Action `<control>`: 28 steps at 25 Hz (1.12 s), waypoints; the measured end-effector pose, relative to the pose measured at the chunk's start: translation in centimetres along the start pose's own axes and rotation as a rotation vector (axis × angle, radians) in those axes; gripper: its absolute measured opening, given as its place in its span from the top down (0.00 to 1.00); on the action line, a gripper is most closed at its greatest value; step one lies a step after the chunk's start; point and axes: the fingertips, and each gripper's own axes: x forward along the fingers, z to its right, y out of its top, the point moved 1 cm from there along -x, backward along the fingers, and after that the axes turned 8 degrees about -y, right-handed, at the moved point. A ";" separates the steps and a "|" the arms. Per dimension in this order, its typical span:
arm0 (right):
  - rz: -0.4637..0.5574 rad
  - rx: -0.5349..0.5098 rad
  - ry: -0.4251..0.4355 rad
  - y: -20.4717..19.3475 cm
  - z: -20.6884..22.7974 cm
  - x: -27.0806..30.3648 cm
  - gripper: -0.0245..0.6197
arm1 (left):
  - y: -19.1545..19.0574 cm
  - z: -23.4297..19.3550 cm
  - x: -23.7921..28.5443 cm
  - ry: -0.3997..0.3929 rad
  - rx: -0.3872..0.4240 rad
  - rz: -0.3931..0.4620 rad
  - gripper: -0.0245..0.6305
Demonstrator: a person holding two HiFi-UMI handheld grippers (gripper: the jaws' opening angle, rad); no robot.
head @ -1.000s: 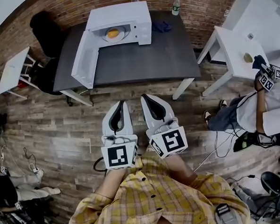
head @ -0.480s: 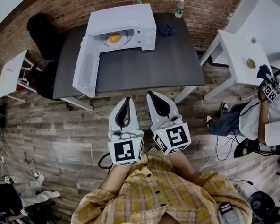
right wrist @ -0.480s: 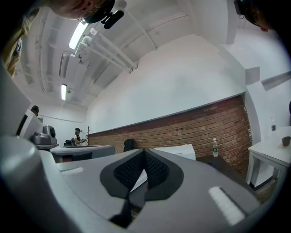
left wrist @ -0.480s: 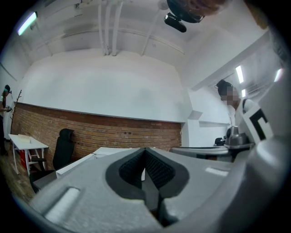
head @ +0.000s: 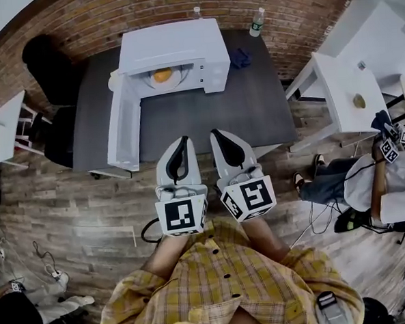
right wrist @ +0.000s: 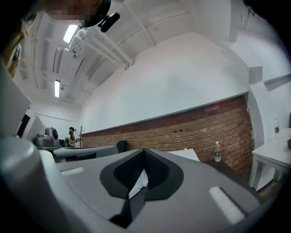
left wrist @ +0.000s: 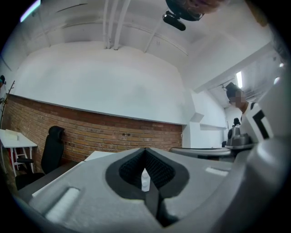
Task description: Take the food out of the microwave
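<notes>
The left tool [head: 180, 140] and right tool [head: 216, 133] had advanced to the front edge of the desk [head: 253, 100], each with its jaws pressed together and empty. The food [head: 161, 75] sat inside the open microwave [head: 181, 43], well apart from them.

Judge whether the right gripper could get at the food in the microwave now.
Probably yes: the microwave door stands open and nothing lies between the right gripper and the food, though its jaws are shut.
</notes>
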 end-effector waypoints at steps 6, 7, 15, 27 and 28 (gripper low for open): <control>-0.001 -0.005 -0.053 0.0 -0.1 4.8 0.96 | 0.0 -4.1 3.1 -0.036 -0.033 0.002 0.96; -0.003 -0.006 -0.060 -0.1 -0.2 5.6 0.96 | 0.0 -4.9 3.5 -0.040 -0.037 0.000 0.96; -0.007 0.011 -0.119 -0.4 -0.9 10.5 0.96 | 0.1 -9.6 6.1 -0.087 -0.081 -0.001 0.96; -0.049 0.016 -0.158 -2.4 0.5 13.2 0.96 | -2.4 -11.7 8.9 -0.081 -0.136 -0.053 0.96; -0.049 0.015 -0.151 -2.5 0.6 13.4 0.96 | -2.4 -11.8 9.1 -0.074 -0.137 -0.054 0.96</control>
